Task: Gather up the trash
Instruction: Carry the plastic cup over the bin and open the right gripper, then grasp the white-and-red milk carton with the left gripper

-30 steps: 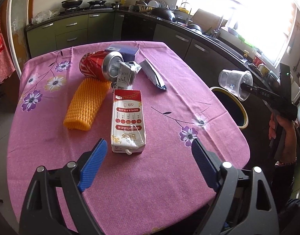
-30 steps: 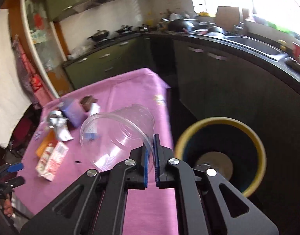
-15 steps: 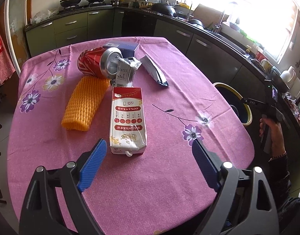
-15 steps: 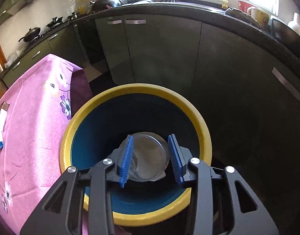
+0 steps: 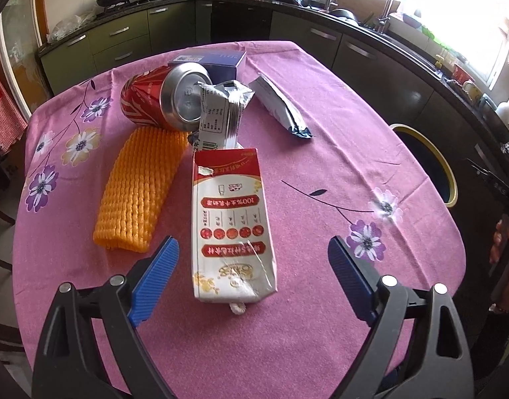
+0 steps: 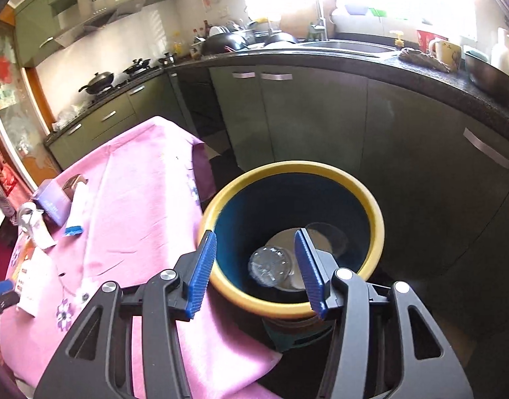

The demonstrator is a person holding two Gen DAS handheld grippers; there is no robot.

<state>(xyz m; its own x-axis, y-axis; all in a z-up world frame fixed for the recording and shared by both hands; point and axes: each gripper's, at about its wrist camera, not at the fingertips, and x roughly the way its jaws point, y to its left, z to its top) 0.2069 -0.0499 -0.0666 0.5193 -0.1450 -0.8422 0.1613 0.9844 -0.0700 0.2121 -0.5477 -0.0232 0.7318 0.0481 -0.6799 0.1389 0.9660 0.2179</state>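
Lying at frame centre, a carton [image 5: 230, 229] sits between the spread left tool [image 5: 251, 279]; can [image 5: 161, 99] and wrappers crowd behind. Right tool [image 6: 259, 269], jaws just opening, empty above bin [image 6: 374, 222] holding the cup [image 6: 271, 266].

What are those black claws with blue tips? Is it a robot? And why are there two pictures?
No robot: a person holds two grabber tools, each with a camera looking along its fingers. One picture is from the left gripper, open above a milk carton on the pink table. A can, orange net and wrappers lie there too. The other is from the right gripper, over the bin. Its jaws have just been opening, and the clear cup lies inside the bin. Nothing is held.
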